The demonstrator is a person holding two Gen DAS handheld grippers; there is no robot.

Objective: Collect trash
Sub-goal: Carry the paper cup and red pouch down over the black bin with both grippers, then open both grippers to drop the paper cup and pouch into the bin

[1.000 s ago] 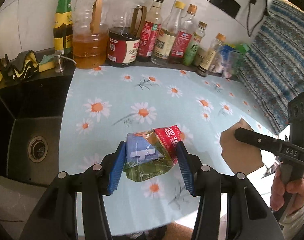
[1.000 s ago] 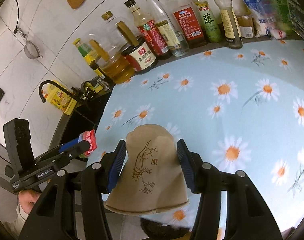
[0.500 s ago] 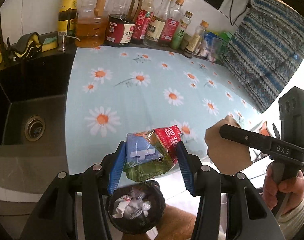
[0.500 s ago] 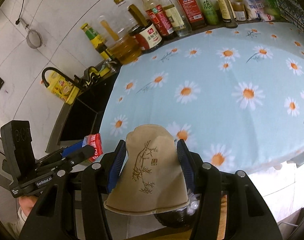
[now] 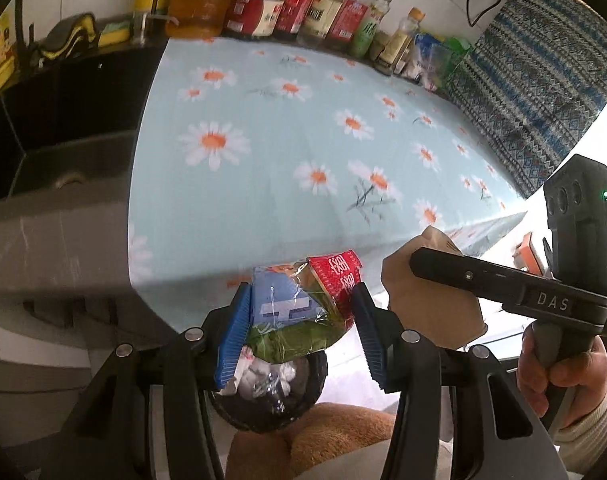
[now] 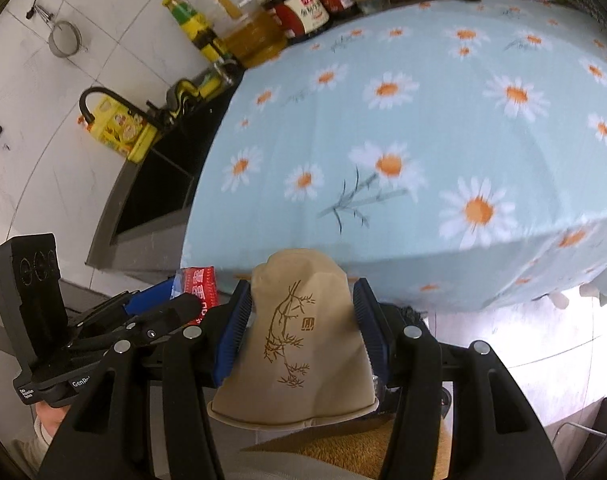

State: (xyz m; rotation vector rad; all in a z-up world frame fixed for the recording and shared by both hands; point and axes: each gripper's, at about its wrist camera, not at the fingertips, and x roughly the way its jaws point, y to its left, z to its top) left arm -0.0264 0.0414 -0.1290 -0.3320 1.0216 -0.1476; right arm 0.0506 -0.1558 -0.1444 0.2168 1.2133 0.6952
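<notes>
Left wrist view: my left gripper (image 5: pixel 301 312) has its blue pads (image 5: pixel 234 334) pressed on both sides of a crumpled bundle of snack wrappers (image 5: pixel 303 304), with a blue-white packet to the left, a red printed one to the right and green film underneath. The bundle is off the counter, past its near edge, directly above a black-lined trash bin (image 5: pixel 271 392) that holds white crumpled paper. To the right, my right gripper (image 5: pixel 435 276) appears side-on, clamping a tan paper cup (image 5: pixel 427 304); my right hand (image 5: pixel 559 372) wraps its handle.

Right wrist view: my right gripper (image 6: pixel 301 320) holds the tan paper cup (image 6: pixel 299 344), flattened and printed with a brown bamboo sprig, squeezed between its blue pads (image 6: pixel 231 336) with the rim toward the camera. The cup is also beyond the near edge of the daisy-print tablecloth (image 6: pixel 423 120). Near left, my left gripper (image 6: pixel 167 300) shows side-on with the red wrapper (image 6: pixel 199 284) at its tips.

At the far edge of the counter stands a row of sauce and oil bottles (image 5: pixel 287 12); a dark sink (image 5: pixel 55 148) lies to the left
</notes>
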